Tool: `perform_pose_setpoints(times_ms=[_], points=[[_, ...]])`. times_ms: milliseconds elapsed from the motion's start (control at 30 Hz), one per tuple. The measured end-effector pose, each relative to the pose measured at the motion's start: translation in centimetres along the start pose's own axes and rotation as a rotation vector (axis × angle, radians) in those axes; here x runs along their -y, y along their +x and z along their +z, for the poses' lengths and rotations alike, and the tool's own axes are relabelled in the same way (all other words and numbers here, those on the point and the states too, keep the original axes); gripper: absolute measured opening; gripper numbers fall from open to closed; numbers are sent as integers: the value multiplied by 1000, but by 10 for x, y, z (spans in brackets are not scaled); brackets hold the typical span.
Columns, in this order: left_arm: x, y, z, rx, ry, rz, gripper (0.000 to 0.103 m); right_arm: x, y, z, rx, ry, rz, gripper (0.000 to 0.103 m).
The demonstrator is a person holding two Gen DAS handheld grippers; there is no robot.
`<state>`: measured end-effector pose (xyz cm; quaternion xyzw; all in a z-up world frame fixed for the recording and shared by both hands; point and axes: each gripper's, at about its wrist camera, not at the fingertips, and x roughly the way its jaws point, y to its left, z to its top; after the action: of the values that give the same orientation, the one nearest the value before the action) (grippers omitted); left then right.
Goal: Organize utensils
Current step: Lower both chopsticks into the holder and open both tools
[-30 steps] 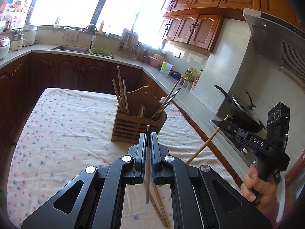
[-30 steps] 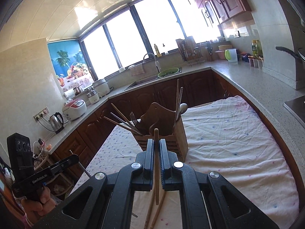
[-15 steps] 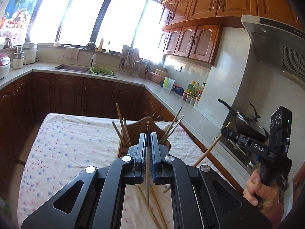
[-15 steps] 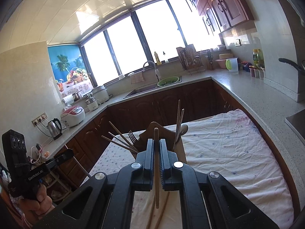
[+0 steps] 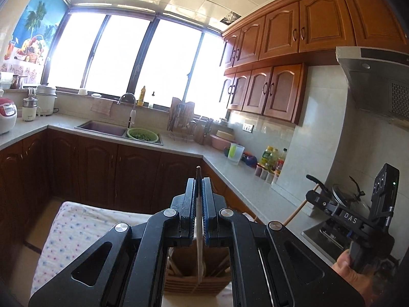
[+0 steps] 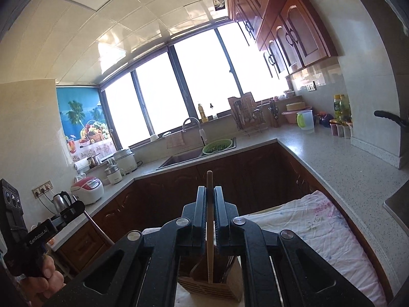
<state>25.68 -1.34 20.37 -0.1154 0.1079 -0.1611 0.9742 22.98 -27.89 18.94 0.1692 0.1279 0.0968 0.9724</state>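
Note:
My left gripper (image 5: 198,186) is shut on a thin grey chopstick (image 5: 198,261), which hangs upright over the wooden utensil holder (image 5: 194,284). Below the jaws, the holder carries several chopsticks. My right gripper (image 6: 209,192) is shut on a wooden chopstick (image 6: 210,243), upright above the same holder (image 6: 212,287). In the left wrist view the right gripper (image 5: 314,196) shows at the right edge, its wooden chopstick (image 5: 294,213) slanting down. In the right wrist view the left gripper (image 6: 76,206) shows at the far left, held by a hand (image 6: 48,281).
The holder stands on a table with a floral cloth (image 5: 64,230) (image 6: 319,227). An L-shaped counter (image 6: 332,158) wraps behind it, with a sink (image 5: 102,128), a green colander (image 5: 141,134), bottles and a wok (image 5: 350,199) on the stove at the right.
Both grippers rose with their chopsticks and tilted up toward level. The holder slid from the middle of each view to the bottom edge, and the loose chopsticks on the cloth dropped out of sight.

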Motion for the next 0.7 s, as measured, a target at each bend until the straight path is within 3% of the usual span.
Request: perform_pose_setpoints(times_ms=[267,500,700], points=[[-8,37,-32,-27,-12,56,4,5,40,-21,-39,-7,-36,5],[-9,56,-76,-111,11,72,4,13,62,-58,-117,-3,-54,5],[-14,62,-94,-159,6,68,4,19,71,-77,-169,0,-62,5]])
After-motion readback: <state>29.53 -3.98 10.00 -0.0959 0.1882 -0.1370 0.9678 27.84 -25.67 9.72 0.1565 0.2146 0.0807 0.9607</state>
